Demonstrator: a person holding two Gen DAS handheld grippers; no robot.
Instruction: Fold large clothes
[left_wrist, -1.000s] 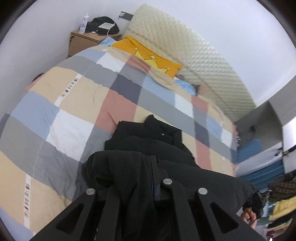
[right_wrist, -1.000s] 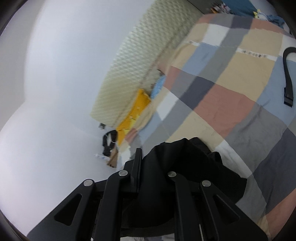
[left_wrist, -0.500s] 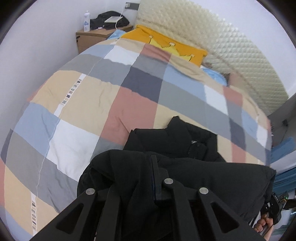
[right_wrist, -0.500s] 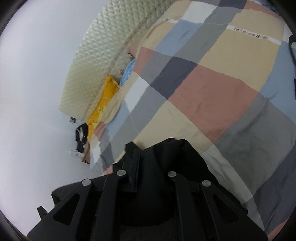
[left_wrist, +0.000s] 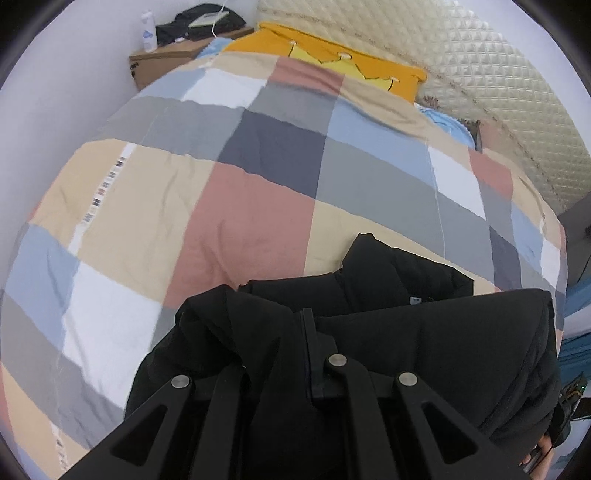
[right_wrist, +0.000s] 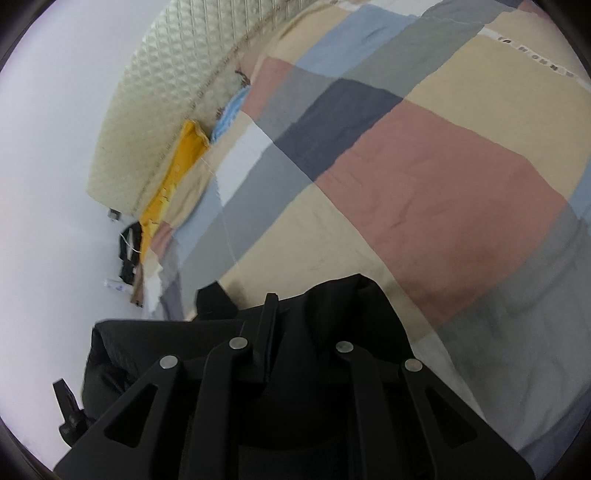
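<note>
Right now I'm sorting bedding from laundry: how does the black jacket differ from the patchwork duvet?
The black jacket is one plain dark colour; the patchwork duvet is blocks of pink, beige, grey, blue and white. The jacket is bunched and pinched by the left gripper and the right gripper; the duvet lies spread flat, ungripped. The jacket is much smaller than the duvet. Both are soft fabric on the bed.

The left gripper (left_wrist: 295, 332), a black two-finger tool, is clamped on a fold of a bulky black padded jacket (left_wrist: 424, 332). The jacket's far part lies on a bed's patchwork quilt (left_wrist: 240, 221) of pink, beige, grey, blue and white squares. Beyond it lie an orange-and-yellow pillow (left_wrist: 332, 66) and a cream quilted headboard (left_wrist: 498, 74). A wooden nightstand (left_wrist: 162, 61) carries a white bottle (left_wrist: 149, 35).
</note>
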